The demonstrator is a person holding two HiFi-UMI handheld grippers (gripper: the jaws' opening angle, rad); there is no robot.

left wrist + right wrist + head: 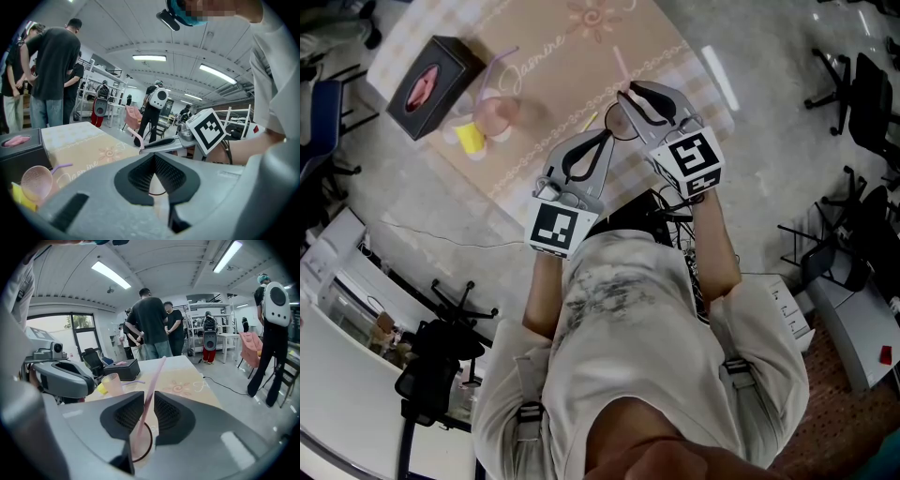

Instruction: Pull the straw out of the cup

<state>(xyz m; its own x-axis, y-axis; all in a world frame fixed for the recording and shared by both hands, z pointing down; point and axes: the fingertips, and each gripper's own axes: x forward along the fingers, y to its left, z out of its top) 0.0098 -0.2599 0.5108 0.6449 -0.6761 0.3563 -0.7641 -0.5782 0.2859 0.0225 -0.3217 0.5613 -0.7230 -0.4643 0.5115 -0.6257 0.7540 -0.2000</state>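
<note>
A clear pinkish cup (622, 124) stands on the tan mat (553, 84), and a pink straw (621, 62) rises out of it. My right gripper (624, 93) reaches over the cup from the right. In the right gripper view the straw (157, 376) runs up between the pads of that gripper (151, 397), which are shut on it, with the cup's dark rim (149, 442) below. My left gripper (606, 134) comes from the near side, its tips at the cup's left edge. In the left gripper view its jaws (153, 158) meet at the tips, seemingly pinched on the cup's wall (158, 187).
A second pink cup (497, 114) with a purple straw (502, 66) stands at the mat's left, beside a yellow object (471, 138) and a black tissue box (431, 80). Several people (152, 324) stand beyond the table. Office chairs (862, 103) ring the floor.
</note>
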